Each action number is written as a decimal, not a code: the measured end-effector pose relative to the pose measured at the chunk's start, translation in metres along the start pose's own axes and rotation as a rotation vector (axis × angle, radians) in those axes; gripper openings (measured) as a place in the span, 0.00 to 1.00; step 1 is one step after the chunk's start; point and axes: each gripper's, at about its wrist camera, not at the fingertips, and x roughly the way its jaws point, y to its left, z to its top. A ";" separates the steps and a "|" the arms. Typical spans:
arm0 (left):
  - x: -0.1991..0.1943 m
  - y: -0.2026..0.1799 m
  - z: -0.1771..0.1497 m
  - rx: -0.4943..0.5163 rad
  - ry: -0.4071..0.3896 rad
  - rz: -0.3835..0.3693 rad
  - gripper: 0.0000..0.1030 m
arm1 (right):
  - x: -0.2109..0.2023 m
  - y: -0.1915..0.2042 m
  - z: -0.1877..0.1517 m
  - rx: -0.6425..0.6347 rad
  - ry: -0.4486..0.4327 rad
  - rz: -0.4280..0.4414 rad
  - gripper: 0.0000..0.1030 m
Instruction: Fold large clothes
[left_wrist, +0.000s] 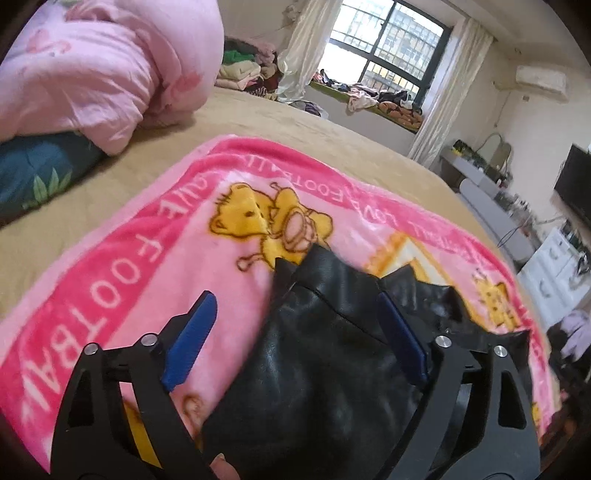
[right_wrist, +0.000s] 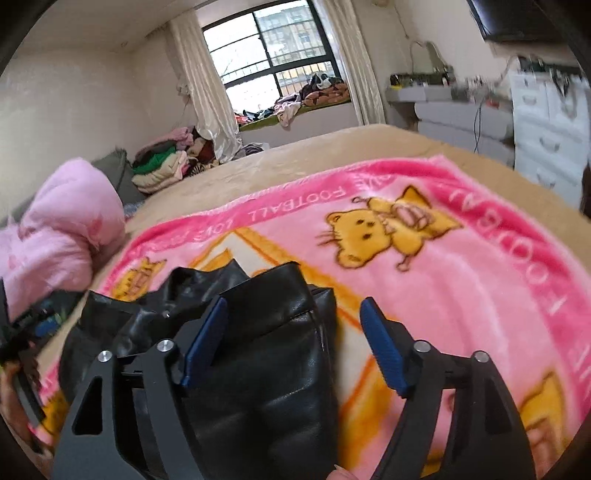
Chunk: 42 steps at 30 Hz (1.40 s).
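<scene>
A black leather garment (left_wrist: 317, 354) lies bunched on a pink cartoon blanket (left_wrist: 147, 258) spread on the bed. My left gripper (left_wrist: 299, 321) is open just above the garment, its blue pads (left_wrist: 192, 339) apart on either side of a fold. In the right wrist view the same garment (right_wrist: 258, 369) lies on the blanket (right_wrist: 480, 277). My right gripper (right_wrist: 293, 330) is open too, its left pad (right_wrist: 205, 343) over the leather and its right pad over the blanket. Neither gripper holds anything.
A pink quilt (left_wrist: 99, 70) and a dark pillow (left_wrist: 33, 173) lie at the left of the tan bed (left_wrist: 295, 122). Piles of clothes (right_wrist: 162, 162) sit by the window. White drawers (right_wrist: 546, 125) and a desk stand at the right.
</scene>
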 end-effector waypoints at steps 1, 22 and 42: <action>0.000 0.000 0.000 0.010 0.006 -0.007 0.83 | 0.002 0.001 0.000 -0.017 0.010 0.006 0.73; 0.010 -0.028 0.004 0.157 0.014 -0.003 0.15 | 0.005 0.017 0.017 -0.144 -0.027 0.015 0.04; 0.106 -0.012 -0.002 0.087 0.177 0.041 0.20 | 0.095 -0.015 -0.017 -0.037 0.177 -0.166 0.09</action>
